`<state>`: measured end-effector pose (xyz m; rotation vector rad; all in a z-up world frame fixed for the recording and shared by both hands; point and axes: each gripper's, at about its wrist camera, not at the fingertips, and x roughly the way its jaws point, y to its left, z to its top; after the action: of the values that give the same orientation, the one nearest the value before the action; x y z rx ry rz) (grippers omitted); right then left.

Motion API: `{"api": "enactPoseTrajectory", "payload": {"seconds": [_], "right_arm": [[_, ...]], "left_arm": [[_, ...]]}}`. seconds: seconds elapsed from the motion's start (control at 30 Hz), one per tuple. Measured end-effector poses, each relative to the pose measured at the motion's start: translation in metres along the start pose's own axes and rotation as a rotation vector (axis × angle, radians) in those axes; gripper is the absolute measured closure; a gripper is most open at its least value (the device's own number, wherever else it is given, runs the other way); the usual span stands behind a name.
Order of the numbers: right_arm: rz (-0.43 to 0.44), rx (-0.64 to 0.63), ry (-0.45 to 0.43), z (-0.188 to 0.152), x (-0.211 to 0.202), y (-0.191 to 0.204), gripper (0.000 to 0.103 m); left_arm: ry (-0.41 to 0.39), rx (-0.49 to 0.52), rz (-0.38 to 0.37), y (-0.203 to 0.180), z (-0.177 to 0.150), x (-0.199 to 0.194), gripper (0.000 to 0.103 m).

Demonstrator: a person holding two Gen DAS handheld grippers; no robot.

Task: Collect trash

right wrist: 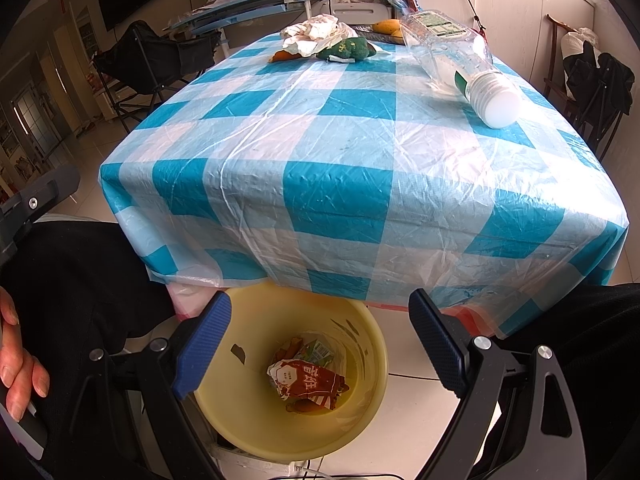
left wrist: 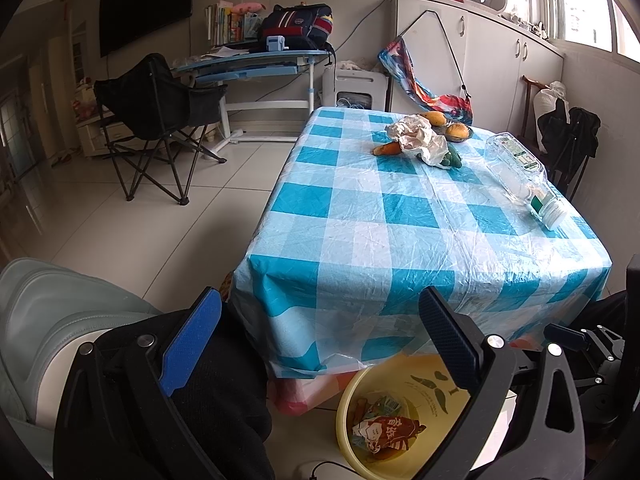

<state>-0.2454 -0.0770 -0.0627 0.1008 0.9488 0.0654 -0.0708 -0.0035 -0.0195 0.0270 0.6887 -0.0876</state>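
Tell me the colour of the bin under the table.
Pale yellow plastic bin; the right wrist view shows it best.

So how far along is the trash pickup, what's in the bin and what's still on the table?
Done: a red and white wrapper and other scraps lie in the yellow bin. In hand: nothing; the left gripper and right gripper are both open and empty. Left: the clear plastic bottle lying on the table and the crumpled white paper at the far end.
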Motion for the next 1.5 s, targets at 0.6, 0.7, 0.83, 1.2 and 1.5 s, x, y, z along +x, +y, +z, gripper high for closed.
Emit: {"api": "enactPoseTrajectory", "payload": {"seconds": [0.6,0.7,0.83,1.2,1.5], "right_arm": [[-0.006,-0.009,0.004,-0.0021,0.0023,-0.0002,0.016],[-0.005,-0.009,0.003,-0.0023,0.0024,-0.0005,0.016],[-0.006,-0.009,0.003,-0.0023,0.0023,0.0000,0.016],[-0.006,-0.009,0.003,-0.0027,0.0022,0.0004,0.016],[-0.007,-0.009,0.002,-0.0029,0.0021,0.0006,0.016]], "left_arm": [[0.000,0.000,0.000,0.0000,0.0003,0.0003,0.007],[0.000,0.000,0.000,0.0000,0.0003,0.0003,0.007],[-0.001,0.002,0.000,0.0002,0.0003,0.0002,0.007],[0.000,0.001,0.000,0.0000,0.0004,0.0004,0.007],[0.000,0.000,0.000,-0.0001,0.0006,0.0004,0.007]]}}
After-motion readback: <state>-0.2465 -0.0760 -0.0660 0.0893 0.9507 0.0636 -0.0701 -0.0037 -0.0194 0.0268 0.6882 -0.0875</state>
